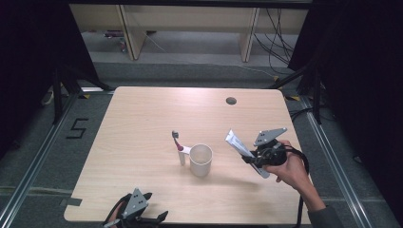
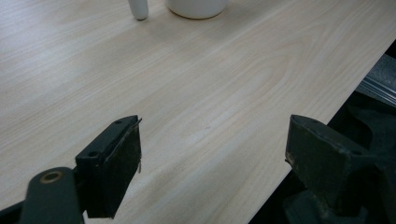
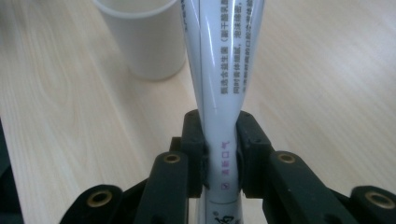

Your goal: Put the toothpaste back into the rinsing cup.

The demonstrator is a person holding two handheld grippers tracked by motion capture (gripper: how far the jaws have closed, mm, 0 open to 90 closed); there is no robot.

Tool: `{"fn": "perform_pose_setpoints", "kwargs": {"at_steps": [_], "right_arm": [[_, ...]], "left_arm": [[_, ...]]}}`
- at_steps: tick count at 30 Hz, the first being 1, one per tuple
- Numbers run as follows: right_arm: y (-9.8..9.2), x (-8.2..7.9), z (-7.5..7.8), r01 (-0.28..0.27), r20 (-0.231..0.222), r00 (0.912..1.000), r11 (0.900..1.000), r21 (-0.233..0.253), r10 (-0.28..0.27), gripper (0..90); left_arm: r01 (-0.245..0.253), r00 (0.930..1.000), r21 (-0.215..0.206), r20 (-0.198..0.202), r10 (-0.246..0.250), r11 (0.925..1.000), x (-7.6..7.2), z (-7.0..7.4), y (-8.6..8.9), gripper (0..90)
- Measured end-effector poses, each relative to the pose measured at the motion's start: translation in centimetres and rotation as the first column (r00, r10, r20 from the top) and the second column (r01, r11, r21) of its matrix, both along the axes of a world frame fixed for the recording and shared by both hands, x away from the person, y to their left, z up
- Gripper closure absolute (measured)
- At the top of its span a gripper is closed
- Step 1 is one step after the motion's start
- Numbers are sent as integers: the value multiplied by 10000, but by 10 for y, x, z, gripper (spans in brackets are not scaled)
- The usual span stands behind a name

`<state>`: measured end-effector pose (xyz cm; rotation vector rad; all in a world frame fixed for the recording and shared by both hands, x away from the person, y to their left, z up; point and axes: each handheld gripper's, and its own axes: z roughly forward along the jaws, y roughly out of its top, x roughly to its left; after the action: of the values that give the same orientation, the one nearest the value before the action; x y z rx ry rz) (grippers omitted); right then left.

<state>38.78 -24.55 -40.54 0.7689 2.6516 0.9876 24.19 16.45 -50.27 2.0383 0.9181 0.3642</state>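
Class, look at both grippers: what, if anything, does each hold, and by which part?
The right gripper clamps a white toothpaste tube on its lower body, near the cap end. The left gripper is open and holds nothing.

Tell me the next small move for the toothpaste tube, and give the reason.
Probably carry the white toothpaste tube leftward over the white plastic cup and lower it in. The right hand-held gripper is shut on the tube and holds it above the table beside the cup, which stands open-topped with a toothbrush upright at its side.
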Motion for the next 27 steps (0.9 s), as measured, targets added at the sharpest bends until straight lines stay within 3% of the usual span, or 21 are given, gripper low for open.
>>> {"fn": "perform_pose_setpoints", "kwargs": {"at_steps": [2, 3, 6, 10, 11, 12, 13, 16, 17, 18, 20, 21, 22, 23, 24, 25, 27], "right_arm": [[-1, 4, 1, 111, 296, 9995, 9984, 556, -127, 760], [-3, 4, 3, 271, 165, 9995, 9976, 643, -282, 759], [-3, 7, 5, 541, 337, 9977, 9920, 1140, -583, 759], [0, 11, 7, 649, 384, 9967, 9839, 1665, -722, 759], [0, 14, 7, 577, 797, 9942, 9828, 1752, -725, 759], [1, 13, 8, 721, 529, 9951, 9792, 1894, -835, 759], [2, 15, 8, 767, 533, 9945, 9747, 2100, -898, 759], [5, 19, 9, 616, 844, 9928, 9678, 2441, -845, 759], [7, 18, 10, 762, 743, 9924, 9628, 2594, -986, 759], [8, 20, 10, 626, 964, 9911, 9616, 2672, -913, 759], [13, 20, 11, 765, 925, 9896, 9472, 3114, -1103, 759], [14, 21, 11, 686, 969, 9897, 9430, 3257, -1055, 759], [16, 21, 12, 712, 998, 9887, 9368, 3425, -1117, 759], [16, 22, 14, 675, 1241, 9855, 9386, 3383, -1156, 759], [19, 21, 15, 810, 1041, 9865, 9296, 3596, -1262, 759], [20, 22, 15, 726, 1332, 9823, 9235, 3768, -1315, 759], [24, 22, 17, 703, 1238, 9840, 9171, 3924, -1284, 759]], "left_arm": [[112, 9999, 123, -20, -112, 9999, 0, 0, 0, 179], [137, 9999, 139, 5, -137, 9998, 0, 0, 1, 179], [78, 10000, 181, -58, -77, 9998, 0, 1, 1, 179], [147, 9999, 312, -83, -144, 9994, 0, 1, 2, 179], [149, 9999, 317, -83, -146, 9994, 0, 1, 2, 179], [67, 10000, 174, -59, -66, 9998, 0, 0, 1, 179], [110, 9999, 235, -52, -109, 9997, 0, 1, 2, 179], [146, 9999, 316, -71, -143, 9994, 0, 1, 2, 179], [52, 10000, 157, -63, -51, 9999, 0, 0, 1, 179], [85, 9999, 198, -59, -84, 9998, 0, 0, 1, 179], [-21, 10000, 9, -54, 21, 10000, -1, 0, 0, 179], [80, 9999, 275, -64, -78, 9996, 0, 1, 2, 179], [48, 10000, 300, -24, -47, 9995, 0, 1, 3, 179], [94, 10000, 307, -19, -93, 9995, 0, 1, 3, 179], [67, 10000, 126, 28, -67, 9999, 0, 0, 2, 179], [102, 9999, 139, 14, -103, 9999, 0, 0, 2, 179], [88, 10000, 405, 23, -89, 9991, 1, 1, 3, 179]]}}
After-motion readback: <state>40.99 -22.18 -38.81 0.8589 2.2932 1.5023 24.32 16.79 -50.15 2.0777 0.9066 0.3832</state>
